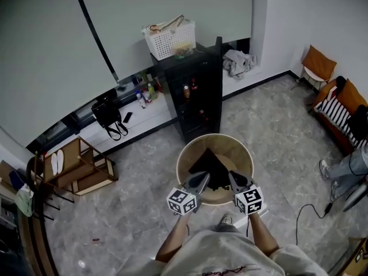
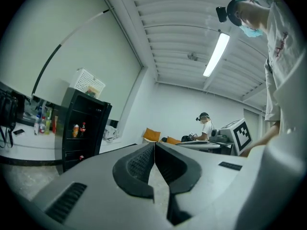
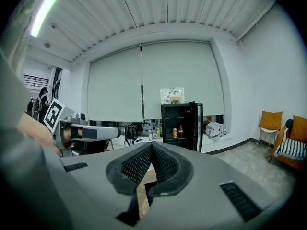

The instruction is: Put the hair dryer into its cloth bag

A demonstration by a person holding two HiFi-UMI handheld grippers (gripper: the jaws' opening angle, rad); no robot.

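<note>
A black cloth bag lies flat on a round wooden table just ahead of me in the head view. No hair dryer shows in any view. My left gripper and right gripper hang side by side above the table's near edge, over the bag's near corners and apart from it. In the left gripper view the left gripper is shut with nothing between its pads. In its own view the right gripper is also shut and empty, a sliver of table showing below it.
Beyond the table stands a black glass-door cabinet with a white basket on top. Wooden stools are at the left, orange chairs at the right. A cable runs across the floor. Another person sits far off.
</note>
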